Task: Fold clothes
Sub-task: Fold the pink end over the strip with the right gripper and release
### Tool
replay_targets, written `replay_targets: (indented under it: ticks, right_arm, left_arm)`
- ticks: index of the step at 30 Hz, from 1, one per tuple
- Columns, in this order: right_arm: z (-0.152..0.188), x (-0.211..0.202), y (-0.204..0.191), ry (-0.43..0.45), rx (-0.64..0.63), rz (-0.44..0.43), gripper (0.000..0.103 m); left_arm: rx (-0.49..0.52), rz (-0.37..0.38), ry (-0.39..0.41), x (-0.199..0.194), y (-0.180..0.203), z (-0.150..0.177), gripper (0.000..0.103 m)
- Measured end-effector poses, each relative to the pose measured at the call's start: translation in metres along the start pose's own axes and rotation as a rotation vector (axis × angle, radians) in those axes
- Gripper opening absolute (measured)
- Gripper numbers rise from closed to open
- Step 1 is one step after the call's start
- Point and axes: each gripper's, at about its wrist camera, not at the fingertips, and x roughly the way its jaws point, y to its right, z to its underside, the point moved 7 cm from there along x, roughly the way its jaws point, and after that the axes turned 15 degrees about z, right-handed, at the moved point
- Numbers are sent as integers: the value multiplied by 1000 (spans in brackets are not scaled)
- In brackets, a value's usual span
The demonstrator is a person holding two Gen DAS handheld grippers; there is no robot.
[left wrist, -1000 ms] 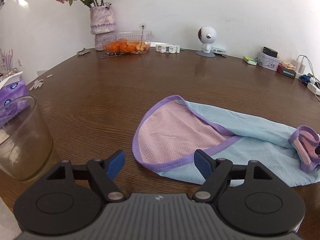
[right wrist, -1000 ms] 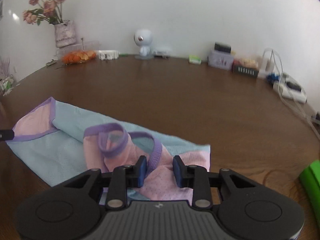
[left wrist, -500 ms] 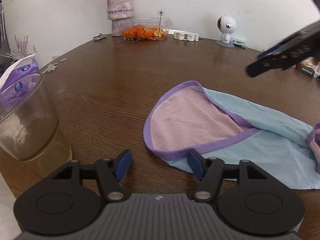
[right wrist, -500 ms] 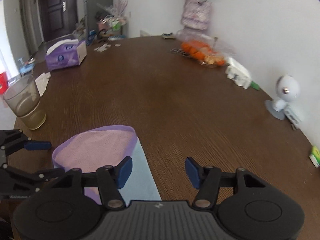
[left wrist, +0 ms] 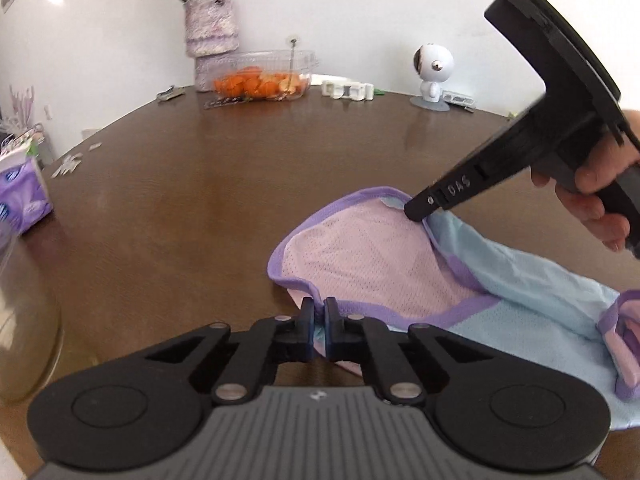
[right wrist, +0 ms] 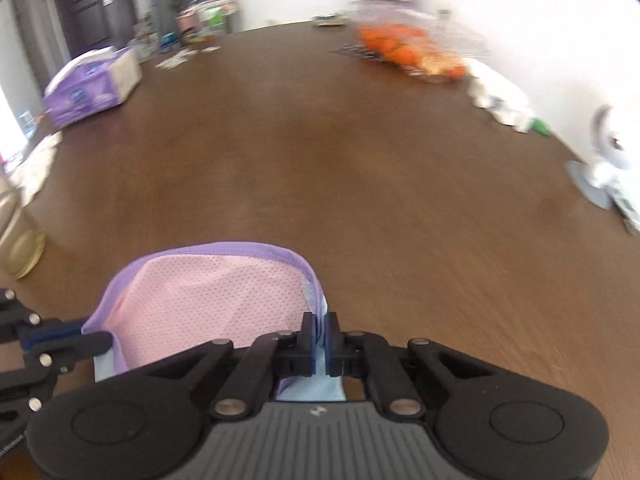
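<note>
Right now a garment [left wrist: 400, 264] of pink and light-blue mesh with purple trim is lying on the brown wooden table [left wrist: 200, 200], its open purple-edged end facing the left side of the table and the blue part stretching away to the right in the left wrist view. A bunched pink and purple piece of it is sitting at the far right edge of that view.

The left gripper [left wrist: 316, 320] is pinching the near purple edge of the open end, its blue-padded fingers [left wrist: 307, 326] pressed together with fabric showing between them. The right gripper [right wrist: 319, 338] is clamping the far edge of the same opening, where purple trim meets blue cloth, with cloth visible between its closed pads. In the left wrist view the person's hand [left wrist: 592, 196] is wrapping around the right gripper's handle above the cloth.

Further out, a clear glass [left wrist: 24, 320] is standing near the table's left edge, with a purple tissue pack [left wrist: 20, 196] beyond it. Along the wall a vase of dried flowers [left wrist: 210, 28] is standing beside a clear plastic box of orange fruit [left wrist: 264, 76], then a small white plastic part [left wrist: 348, 89], and a round-headed white camera figure [left wrist: 434, 72]. The right wrist view is blurring toward its far edges.
</note>
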Motion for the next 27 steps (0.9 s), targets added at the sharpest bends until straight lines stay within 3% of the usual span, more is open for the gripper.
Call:
replay_targets:
  ticks: [3, 8, 15, 19, 21, 23, 24, 25, 27]
  right_arm:
    - [7, -1, 49, 7, 161, 77, 2]
    - [40, -12, 146, 2, 417, 228, 2]
    - [122, -25, 248, -46, 657, 375, 2]
    - [159, -31, 285, -58, 742, 411, 2]
    - [165, -33, 292, -34, 766, 391, 4]
    - [164, -34, 297, 17, 790, 364, 12]
    - [161, -35, 300, 44, 799, 353, 28]
    - [157, -36, 299, 47, 800, 352, 39]
    - [154, -55, 292, 54, 772, 367, 40]
  left_arm:
    - [41, 21, -9, 34, 13, -34, 4]
    - [18, 140, -45, 83, 48, -76, 4]
    - [89, 267, -34, 148, 119, -126, 4]
    - [138, 341, -61, 184, 159, -141, 4]
    - [164, 336, -67, 192, 169, -144, 6]
    - [165, 310, -77, 198, 170, -146, 30]
    - [165, 301, -78, 196, 168, -147, 57]
    - [169, 297, -75, 191, 165, -147, 58]
    - [187, 302, -53, 163, 160, -147, 58]
